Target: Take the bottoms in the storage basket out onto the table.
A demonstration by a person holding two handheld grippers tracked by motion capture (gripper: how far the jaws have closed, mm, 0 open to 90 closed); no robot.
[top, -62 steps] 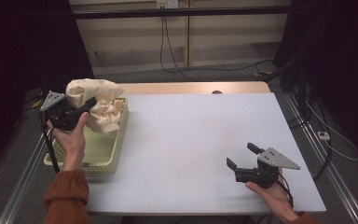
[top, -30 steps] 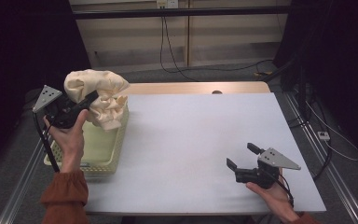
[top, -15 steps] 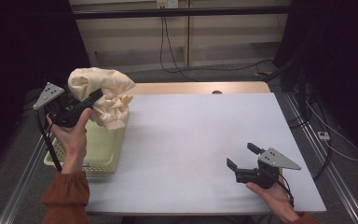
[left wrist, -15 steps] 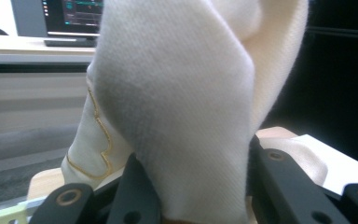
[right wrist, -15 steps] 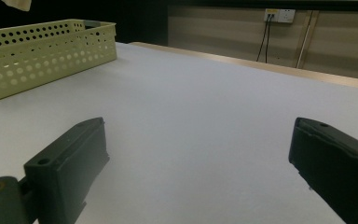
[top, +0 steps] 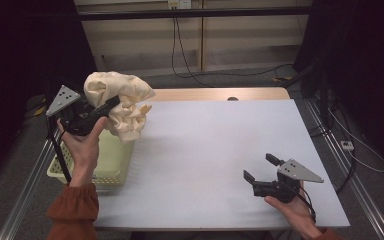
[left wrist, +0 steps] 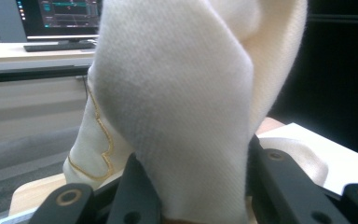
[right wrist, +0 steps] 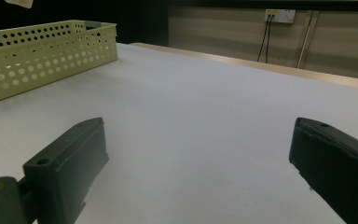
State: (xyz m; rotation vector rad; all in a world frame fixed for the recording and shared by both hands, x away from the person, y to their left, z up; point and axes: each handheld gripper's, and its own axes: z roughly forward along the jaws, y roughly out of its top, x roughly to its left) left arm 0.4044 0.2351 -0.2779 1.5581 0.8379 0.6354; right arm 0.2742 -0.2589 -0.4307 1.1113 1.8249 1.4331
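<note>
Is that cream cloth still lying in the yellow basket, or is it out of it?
Out. The cream cloth hangs bunched in the air, clamped by the left gripper, above the basket.

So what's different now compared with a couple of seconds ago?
The left gripper, shut on the cream cloth, has lifted it up out of the yellow basket and carried it toward the white table. Earlier the cloth lay bunched in the basket; now it hangs clear above the basket's far end. The right gripper kept still near the table's front edge, jaws open and holding nothing. The basket has not shifted.
</note>
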